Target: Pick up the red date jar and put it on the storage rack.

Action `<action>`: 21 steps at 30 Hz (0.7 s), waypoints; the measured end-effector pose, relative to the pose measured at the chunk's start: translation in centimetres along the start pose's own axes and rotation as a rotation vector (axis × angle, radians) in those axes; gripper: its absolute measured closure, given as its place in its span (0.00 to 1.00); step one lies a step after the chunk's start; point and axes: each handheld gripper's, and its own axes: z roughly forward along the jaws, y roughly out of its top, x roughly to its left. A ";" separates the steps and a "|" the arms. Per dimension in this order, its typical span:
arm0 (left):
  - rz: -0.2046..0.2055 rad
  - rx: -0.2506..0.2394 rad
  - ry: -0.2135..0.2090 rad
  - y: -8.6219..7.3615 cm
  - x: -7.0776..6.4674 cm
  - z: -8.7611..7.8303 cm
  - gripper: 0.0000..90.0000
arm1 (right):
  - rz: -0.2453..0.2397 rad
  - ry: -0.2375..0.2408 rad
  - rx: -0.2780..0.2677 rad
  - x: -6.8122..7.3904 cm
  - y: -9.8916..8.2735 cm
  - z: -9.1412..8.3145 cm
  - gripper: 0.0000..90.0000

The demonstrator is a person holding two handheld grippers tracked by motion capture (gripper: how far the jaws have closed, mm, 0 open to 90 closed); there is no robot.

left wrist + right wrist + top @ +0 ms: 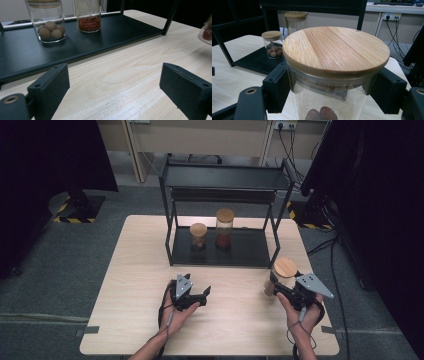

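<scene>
Right tongs (278, 289): clamped on jar (281, 276) just under its wooden lid (336, 48), jar tilted at the bench's (140, 270) right side, in front of the rack's (220, 254) right corner. Right hand (305, 312) comes in from the near edge, tongs pointing left and forward. Left tongs (204, 293): apart, nothing between them, left hand (179, 312) low on the bench, aimed toward the rack

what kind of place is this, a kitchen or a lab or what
Probably a lab or recording room, not a kitchen: a light wooden table stands on grey carpet, black-and-yellow hazard tape marks an equipment base, and wall sockets with trailing black cables sit behind the black metal two-tier shelf.
</scene>
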 end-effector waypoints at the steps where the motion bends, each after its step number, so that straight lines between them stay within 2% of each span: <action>1: 0.000 0.000 0.000 0.0 0.0 0.0 0.10 | 0.003 0.002 -0.001 0.0 0.1 0.1 0.28; 21: 0.000 0.000 -0.001 0.0 0.0 0.0 0.10 | -0.009 0.038 -0.013 0.9 2.1 2.3 0.28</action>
